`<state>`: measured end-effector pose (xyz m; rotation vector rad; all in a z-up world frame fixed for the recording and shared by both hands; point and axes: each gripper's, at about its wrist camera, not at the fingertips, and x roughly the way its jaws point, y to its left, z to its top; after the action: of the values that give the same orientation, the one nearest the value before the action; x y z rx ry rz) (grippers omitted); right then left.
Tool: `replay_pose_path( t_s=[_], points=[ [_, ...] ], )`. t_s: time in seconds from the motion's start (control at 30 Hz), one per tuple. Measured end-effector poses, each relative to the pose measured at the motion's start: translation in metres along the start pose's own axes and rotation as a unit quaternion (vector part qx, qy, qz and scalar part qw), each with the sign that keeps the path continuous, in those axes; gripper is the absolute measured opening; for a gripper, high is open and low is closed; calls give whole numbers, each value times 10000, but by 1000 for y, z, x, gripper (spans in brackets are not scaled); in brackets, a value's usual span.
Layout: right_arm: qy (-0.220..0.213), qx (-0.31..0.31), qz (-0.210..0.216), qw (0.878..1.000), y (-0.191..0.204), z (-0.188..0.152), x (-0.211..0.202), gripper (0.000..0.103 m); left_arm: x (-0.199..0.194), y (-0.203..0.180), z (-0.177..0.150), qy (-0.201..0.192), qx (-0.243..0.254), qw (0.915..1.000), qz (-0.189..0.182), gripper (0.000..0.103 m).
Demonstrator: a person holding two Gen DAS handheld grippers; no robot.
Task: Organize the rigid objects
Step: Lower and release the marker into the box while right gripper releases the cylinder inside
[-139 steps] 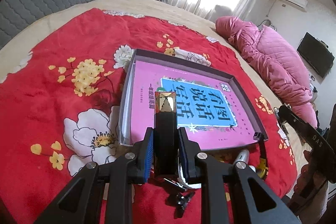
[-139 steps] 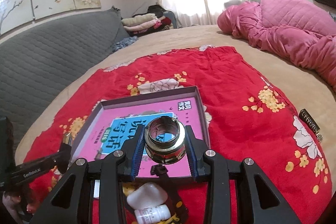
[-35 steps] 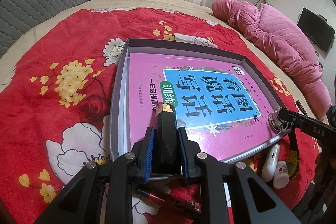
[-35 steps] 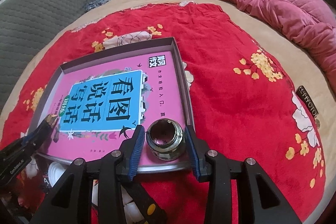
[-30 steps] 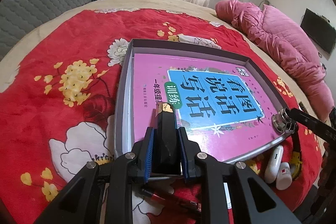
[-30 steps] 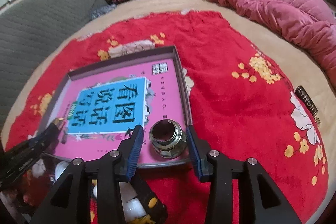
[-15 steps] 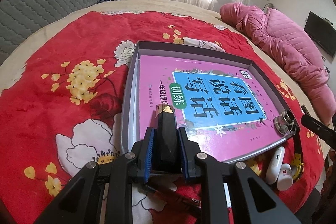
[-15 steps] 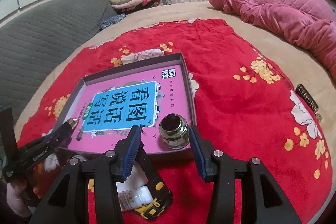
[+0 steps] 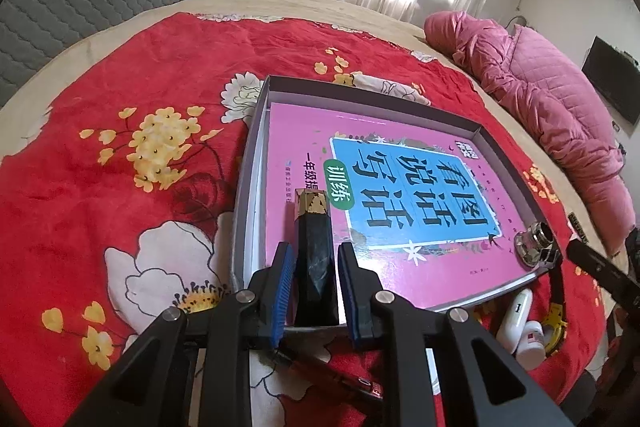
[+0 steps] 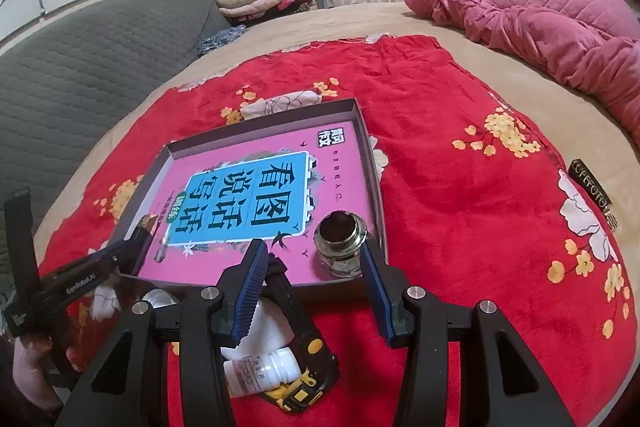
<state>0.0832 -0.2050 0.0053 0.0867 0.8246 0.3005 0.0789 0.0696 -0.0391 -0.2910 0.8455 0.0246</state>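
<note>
I'm pinching a black faceted gold-capped tube in my left gripper, over the shallow grey box's near corner. My right gripper's jaws are standing spread and empty; the round silver metal fitting is sitting in the box on the pink book.

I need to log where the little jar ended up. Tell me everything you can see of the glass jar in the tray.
The glass jar is short, round and clear, with a shiny metal-looking collar and an open, dark mouth; no lid shows. It stands upright on the pink book, in the near right corner of the grey tray. The right gripper stands open just short of it, not touching.
</note>
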Motion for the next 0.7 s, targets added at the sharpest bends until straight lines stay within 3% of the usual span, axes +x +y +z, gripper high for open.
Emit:
replay_pose_path(
  t_s=[0.7],
  points=[
    [-25, -11, 19, 10000, -1, -4, -7, 52, -22, 7, -5, -21, -158, 9996, -241, 23]
  ],
)
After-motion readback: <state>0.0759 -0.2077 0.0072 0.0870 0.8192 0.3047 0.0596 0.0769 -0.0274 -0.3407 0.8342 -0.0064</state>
